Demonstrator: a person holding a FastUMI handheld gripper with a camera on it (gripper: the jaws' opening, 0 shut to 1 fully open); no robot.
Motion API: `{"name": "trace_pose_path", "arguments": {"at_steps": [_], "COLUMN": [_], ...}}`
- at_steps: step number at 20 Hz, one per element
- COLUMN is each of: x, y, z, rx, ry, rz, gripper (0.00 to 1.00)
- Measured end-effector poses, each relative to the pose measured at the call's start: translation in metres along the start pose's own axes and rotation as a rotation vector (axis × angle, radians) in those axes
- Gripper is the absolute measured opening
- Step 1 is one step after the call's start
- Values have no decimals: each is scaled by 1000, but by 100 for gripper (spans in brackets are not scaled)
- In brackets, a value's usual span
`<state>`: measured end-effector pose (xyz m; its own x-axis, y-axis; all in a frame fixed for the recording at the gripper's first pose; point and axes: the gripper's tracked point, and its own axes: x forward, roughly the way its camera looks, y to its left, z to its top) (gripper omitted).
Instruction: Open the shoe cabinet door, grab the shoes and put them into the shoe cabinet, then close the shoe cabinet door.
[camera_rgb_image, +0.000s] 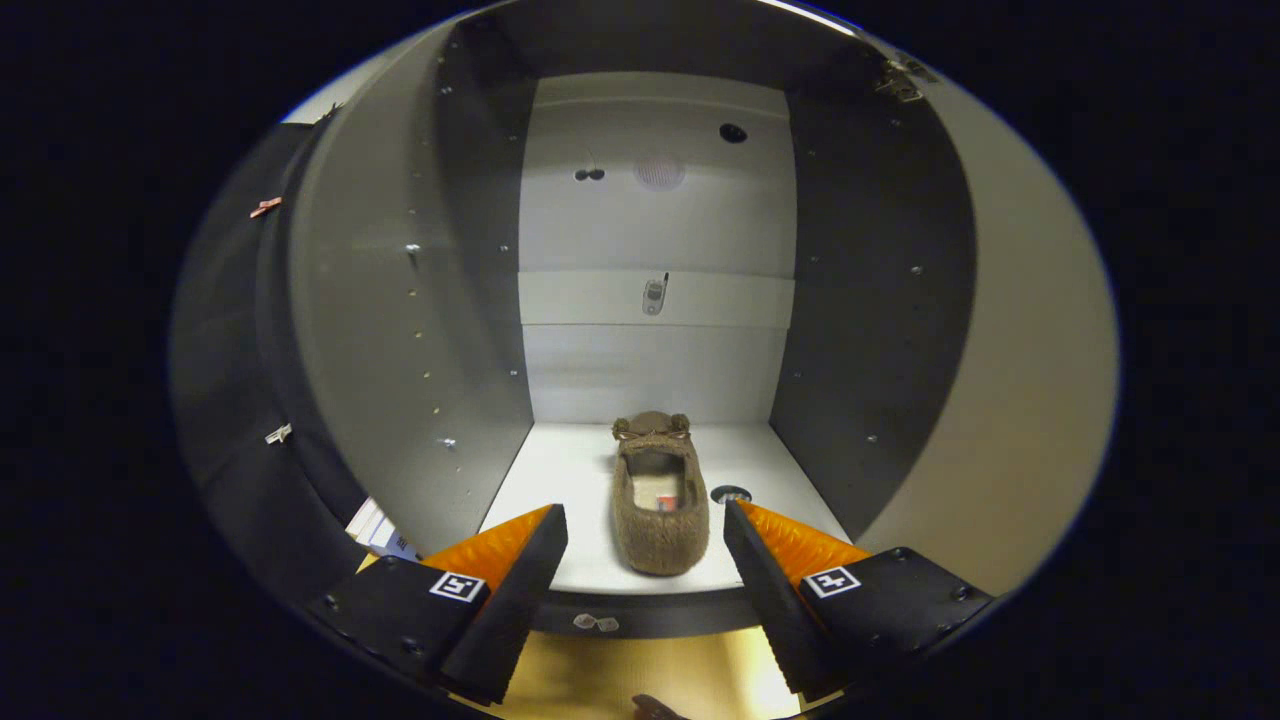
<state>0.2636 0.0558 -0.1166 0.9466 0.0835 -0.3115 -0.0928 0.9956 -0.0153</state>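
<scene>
Your gripper (645, 540) stands released, fingers spread either side of the slipper (660, 510) lying on the cabinet (590, 470) floor. Judged light, soft, furry; grip its heel walls.

Beneath the hand-held gripper (645, 560) lies a yellowish floor (640, 670), brightly lit. Off to its left, beyond the pale outer panel (360, 300), hangs the booth's dark cloth wall (225, 330) with small tags pinned on.
</scene>
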Motion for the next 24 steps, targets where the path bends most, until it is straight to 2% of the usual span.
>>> {"name": "trace_pose_path", "arguments": {"at_steps": [6, 16, 20, 24], "x": [-114, -250, -304, -337], "y": [-10, -39, -69, -108], "z": [17, 4, 7, 8], "rx": [34, 22, 43, 27], "ry": [-135, -180, -234, -255], "rz": [22, 51, 33, -47], "gripper": [99, 99, 99, 99]}}
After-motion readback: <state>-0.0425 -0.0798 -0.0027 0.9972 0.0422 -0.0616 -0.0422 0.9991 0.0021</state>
